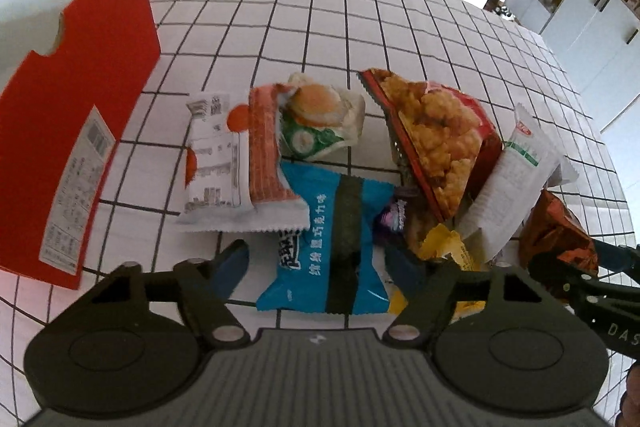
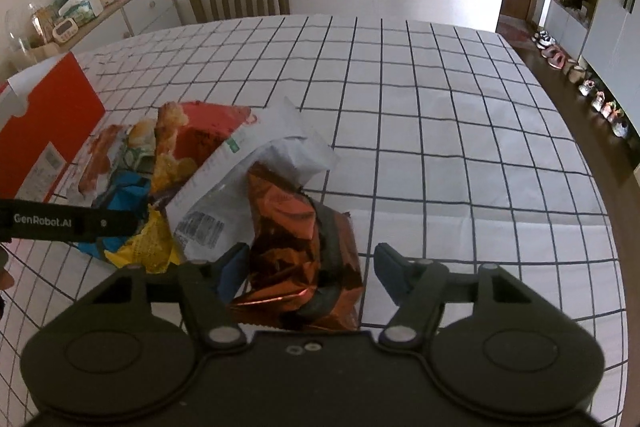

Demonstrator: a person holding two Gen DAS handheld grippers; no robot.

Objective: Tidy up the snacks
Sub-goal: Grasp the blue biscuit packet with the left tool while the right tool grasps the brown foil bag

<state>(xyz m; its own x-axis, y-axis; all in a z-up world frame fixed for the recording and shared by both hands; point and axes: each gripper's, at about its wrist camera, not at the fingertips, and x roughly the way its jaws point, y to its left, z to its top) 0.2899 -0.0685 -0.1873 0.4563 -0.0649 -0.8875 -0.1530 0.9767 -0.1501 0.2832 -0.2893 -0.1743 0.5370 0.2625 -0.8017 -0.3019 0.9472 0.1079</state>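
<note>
The blue packet (image 1: 324, 247) lies on the bench (image 1: 400, 27) between the left claw (image 1: 316, 263) pads — parted, not pressing. The right claw (image 2: 310, 271) straddles the copper foil bag (image 2: 296, 259) — also unclamped. Both look light, crinkly, slippery; pinch mid-body.

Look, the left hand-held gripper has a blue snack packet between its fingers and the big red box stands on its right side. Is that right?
Almost. In the left wrist view the blue snack packet does lie between the fingers of the left hand-held gripper, but the big red box stands on its left side, not its right, upright on the checked tablecloth.
</note>
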